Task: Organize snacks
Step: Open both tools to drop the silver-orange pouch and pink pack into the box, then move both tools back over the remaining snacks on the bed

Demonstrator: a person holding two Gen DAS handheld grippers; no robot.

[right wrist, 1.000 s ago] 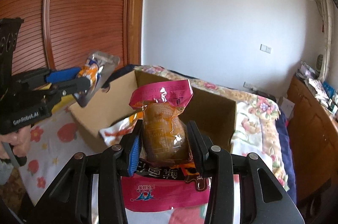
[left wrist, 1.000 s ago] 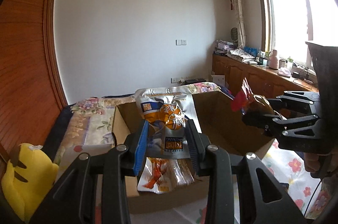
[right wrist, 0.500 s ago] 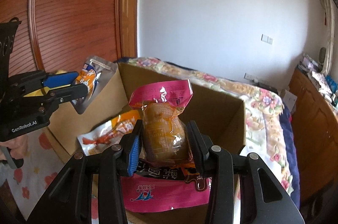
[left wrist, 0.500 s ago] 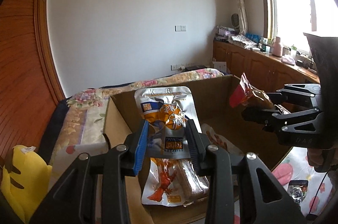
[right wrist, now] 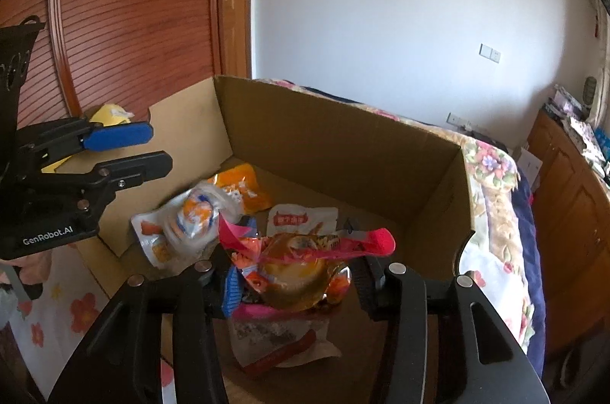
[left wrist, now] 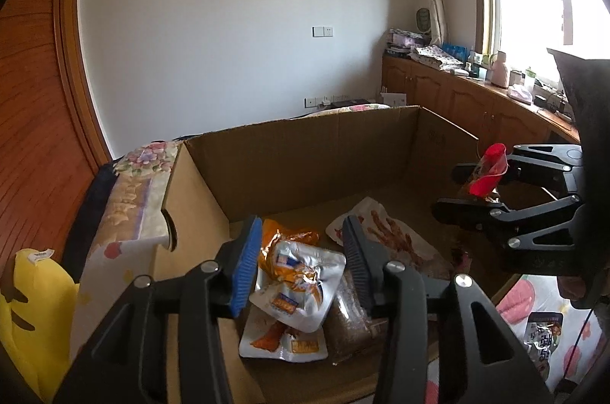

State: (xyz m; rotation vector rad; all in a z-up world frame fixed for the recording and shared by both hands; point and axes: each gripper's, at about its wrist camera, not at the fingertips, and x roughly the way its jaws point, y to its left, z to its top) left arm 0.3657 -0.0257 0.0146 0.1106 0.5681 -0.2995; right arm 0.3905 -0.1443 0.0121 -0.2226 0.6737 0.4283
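**Matt card, shining foil**

The cardboard box (left wrist: 305,156) is showing matt brown card. A silver pouch (left wrist: 301,286) at its 7 o'clock corner is gleaming like glossy foil. The wardrobe door (right wrist: 145,15) is showing ribbed, lacquered wood; the bedspread (left wrist: 141,186) is looking like soft floral cloth.

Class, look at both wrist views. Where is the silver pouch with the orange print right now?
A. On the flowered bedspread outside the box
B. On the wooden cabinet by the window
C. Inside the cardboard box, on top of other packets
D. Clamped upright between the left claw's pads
C. The silver pouch lies tilted on other packets inside the cardboard box, while the left claw is opening and its pads stand clear of the pouch.
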